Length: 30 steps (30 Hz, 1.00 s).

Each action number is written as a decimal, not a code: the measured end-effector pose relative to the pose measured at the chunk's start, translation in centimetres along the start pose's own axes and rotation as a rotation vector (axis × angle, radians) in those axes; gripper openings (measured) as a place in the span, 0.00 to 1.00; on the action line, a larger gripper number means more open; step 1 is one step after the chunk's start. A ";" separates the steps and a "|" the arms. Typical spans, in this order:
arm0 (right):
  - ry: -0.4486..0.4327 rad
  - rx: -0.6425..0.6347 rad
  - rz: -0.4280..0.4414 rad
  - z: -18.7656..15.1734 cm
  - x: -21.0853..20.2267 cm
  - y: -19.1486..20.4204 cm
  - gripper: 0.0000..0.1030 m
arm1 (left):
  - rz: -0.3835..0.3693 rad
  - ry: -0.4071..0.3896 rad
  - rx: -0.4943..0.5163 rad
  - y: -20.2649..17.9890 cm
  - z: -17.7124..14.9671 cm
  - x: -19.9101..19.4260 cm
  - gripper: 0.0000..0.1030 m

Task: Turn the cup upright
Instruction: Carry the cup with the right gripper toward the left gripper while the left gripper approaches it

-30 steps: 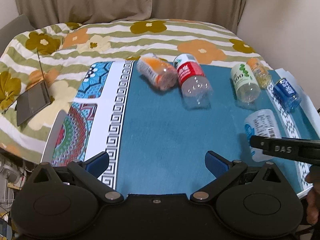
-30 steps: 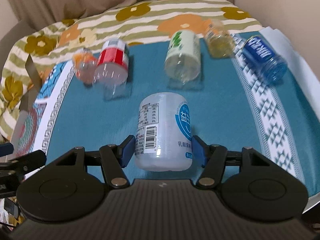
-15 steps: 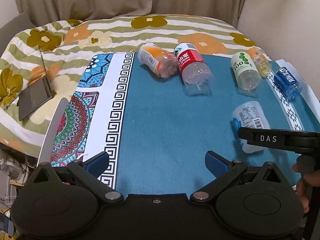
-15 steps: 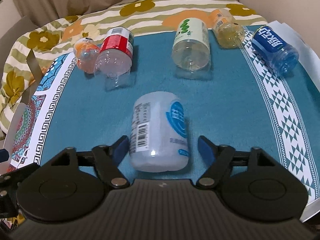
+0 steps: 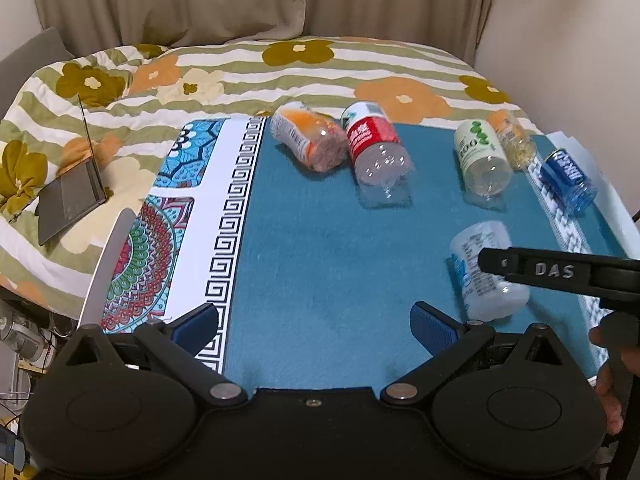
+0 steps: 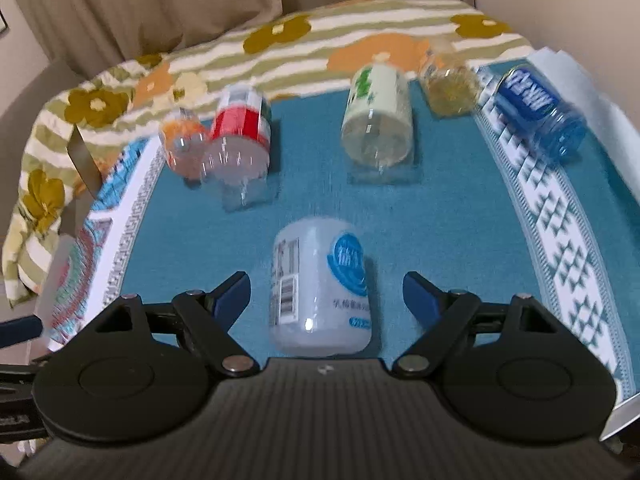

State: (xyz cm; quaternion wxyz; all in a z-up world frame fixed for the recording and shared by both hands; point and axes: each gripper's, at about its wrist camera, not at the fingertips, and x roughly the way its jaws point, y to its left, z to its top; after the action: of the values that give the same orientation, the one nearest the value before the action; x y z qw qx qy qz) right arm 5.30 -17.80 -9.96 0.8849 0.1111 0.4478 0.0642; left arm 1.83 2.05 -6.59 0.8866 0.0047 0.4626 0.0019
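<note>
Right now the right hand-held gripper [image 6: 326, 294] is spread wide, and the white cup [image 6: 320, 286] lies on its side between its two blue fingertips [image 6: 232, 294]. The cup touches neither one; a gap shows on each side. Its closed end points at the camera, low in the middle of the right wrist view, and it rests on the blue mat [image 6: 448, 216].

The left hand-held gripper [image 5: 314, 322] is spread wide too, with nothing between its tips. It sits at the bottom of the left wrist view, over bare mat [image 5: 320, 248].

From the left wrist view, the same cup [image 5: 486, 276] is at the lower right of the frame. A black bar marked DAS, part of the right hand-held gripper [image 5: 560, 270], crosses in front of it. The right wrist view cannot show that bar. The left wrist view also shows a dark laptop [image 5: 72, 196] on the flowery bed cover [image 5: 240, 76] at the left.

Farther back, near the top of both views, five more bottle-cups lie on their sides: an orange one [image 5: 308, 142], touching a red one [image 5: 376, 144], then a pale green one [image 5: 482, 158], a yellow one [image 5: 514, 144] and a blue one [image 5: 568, 180]. The right wrist view is blurry, so its labels are hard to read. Only that view looks straight into the see-through bottoms of the red one [image 6: 238, 144] and the green one [image 6: 378, 120].
</note>
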 end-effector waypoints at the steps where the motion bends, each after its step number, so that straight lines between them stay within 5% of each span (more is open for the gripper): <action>1: -0.012 0.003 0.006 0.3 -0.7 -0.2 0.96 | -0.004 -0.003 0.000 -0.3 0.2 -0.3 1.00; 9: -0.086 0.037 -0.021 2.5 -5.6 -4.9 1.00 | -0.027 -0.040 0.052 -4.6 2.7 -2.2 1.00; 14: -0.048 0.017 -0.070 2.9 -6.6 -8.6 1.00 | -0.045 -0.009 0.066 -7.6 4.3 -1.2 1.00; 23: -0.034 -0.025 -0.080 2.5 -6.2 -14.7 1.00 | -0.118 0.216 0.013 -12.0 7.6 4.8 0.98; 30: -0.006 0.008 -0.024 2.0 -3.9 -17.2 1.00 | -0.081 0.360 -0.001 -13.7 9.1 9.4 0.92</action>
State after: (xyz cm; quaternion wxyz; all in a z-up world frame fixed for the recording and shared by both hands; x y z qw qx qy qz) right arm 4.86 -35.52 -10.14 0.8866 0.1093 0.4465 0.0516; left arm 14.61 -11.62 -9.25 0.7888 -0.0150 0.6136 -0.0329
